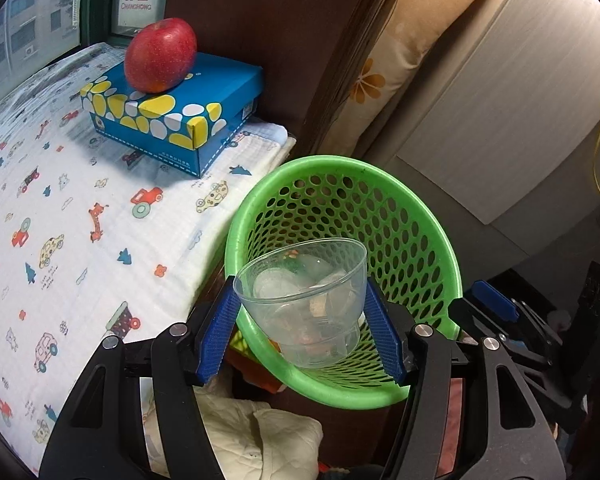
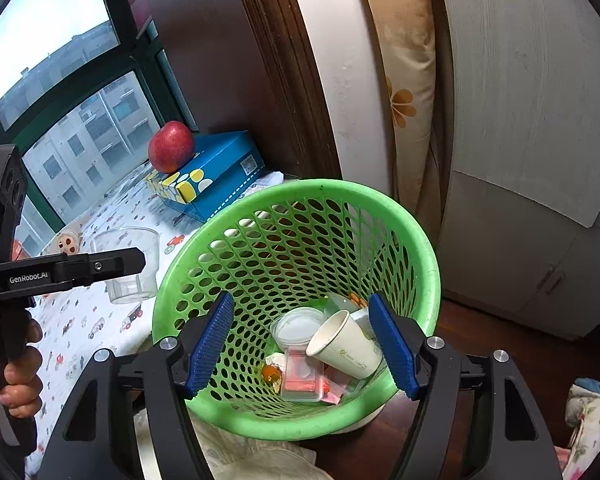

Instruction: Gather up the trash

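While the left gripper holds a clear plastic cup clamped between its blue fingers at the lower centre of the left wrist view, the green mesh wastebasket sits just behind and below it, tilted toward the camera. In the right wrist view that cup shows at centre left, off to the side of the basket rim and over the printed bedsheet, so it does not look squarely over the opening yet. The right gripper hangs over the basket with its fingers apart and nothing between them; below lie a paper cup, a round lid and a pink-filled clear tray. Released too soon, the light cup could catch the rim and drop onto the bed or beside the basket. Its thin wall may also buckle under the squeeze and slip out. A red apple on a blue tissue box at upper left is probably not trash.
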Demonstrator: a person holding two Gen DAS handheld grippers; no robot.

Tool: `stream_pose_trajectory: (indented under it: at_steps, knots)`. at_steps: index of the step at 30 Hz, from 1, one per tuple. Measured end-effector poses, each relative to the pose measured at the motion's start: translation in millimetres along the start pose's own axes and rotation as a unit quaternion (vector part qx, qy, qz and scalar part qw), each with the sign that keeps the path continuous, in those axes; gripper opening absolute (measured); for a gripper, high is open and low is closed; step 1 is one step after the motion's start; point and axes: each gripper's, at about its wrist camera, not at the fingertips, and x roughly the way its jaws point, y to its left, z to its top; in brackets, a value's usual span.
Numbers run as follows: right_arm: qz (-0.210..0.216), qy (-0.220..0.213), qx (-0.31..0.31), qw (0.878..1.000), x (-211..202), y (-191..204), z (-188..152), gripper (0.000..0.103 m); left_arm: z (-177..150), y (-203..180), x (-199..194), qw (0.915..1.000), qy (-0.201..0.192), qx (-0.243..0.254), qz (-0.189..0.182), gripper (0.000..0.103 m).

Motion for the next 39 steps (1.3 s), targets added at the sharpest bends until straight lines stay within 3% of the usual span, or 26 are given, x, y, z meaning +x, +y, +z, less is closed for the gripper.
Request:
stream_pose_trajectory:
  at_steps: [14,19,23,39]
  knots:
    - [-0.006,0.0,0.014,1.0,-5,-13,-8,0.068,2,-12,25,0.9996,0.019,0.0,-0.021,0.063]
    - [-0.005,0.0,0.016,1.0,-5,-13,-9,0.069,1,-10,28,0.9992,0.021,-0.004,-0.033,0.072]
    - [-0.004,0.0,0.015,1.0,-6,-12,-9,0.069,0,-9,24,0.9994,0.017,-0.002,-0.03,0.073]
    - [0.026,0.002,-0.011,1.0,-2,25,-8,0.071,-11,28,-29,0.9984,-0.041,-0.002,0.04,0.073]
